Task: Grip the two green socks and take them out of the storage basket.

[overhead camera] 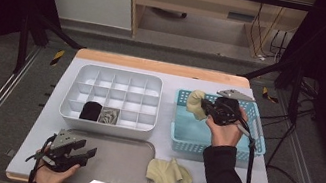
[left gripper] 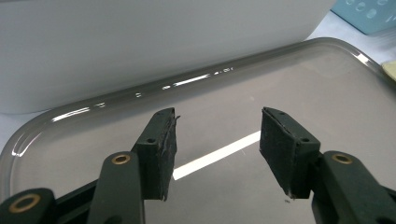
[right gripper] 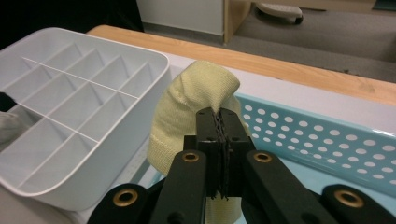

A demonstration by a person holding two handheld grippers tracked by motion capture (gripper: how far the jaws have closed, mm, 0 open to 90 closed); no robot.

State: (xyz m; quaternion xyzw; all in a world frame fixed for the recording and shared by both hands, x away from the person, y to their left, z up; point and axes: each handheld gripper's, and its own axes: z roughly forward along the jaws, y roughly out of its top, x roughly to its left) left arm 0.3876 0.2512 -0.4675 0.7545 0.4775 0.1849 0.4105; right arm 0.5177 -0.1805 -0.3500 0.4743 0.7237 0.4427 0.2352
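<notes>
A pale yellow sock [right gripper: 194, 112] hangs pinched in the right gripper [right gripper: 223, 122] above the blue basket [overhead camera: 246, 152]. Left of the basket, the white divided organizer [overhead camera: 152, 82] already holds two rolled socks; another yellow sock [overhead camera: 169, 173] lies in front of the basket, apparently unsorted. The left gripper [left gripper: 217, 140] gapes wide, holding nothing, over the grey tray [left gripper: 327, 84].

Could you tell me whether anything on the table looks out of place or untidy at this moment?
One thing stands out: a pale yellow cloth lies crumpled on the bare mat beside the grey tray, outside any container. A like yellow cloth hangs pinched in the right tool above the blue basket.
</notes>
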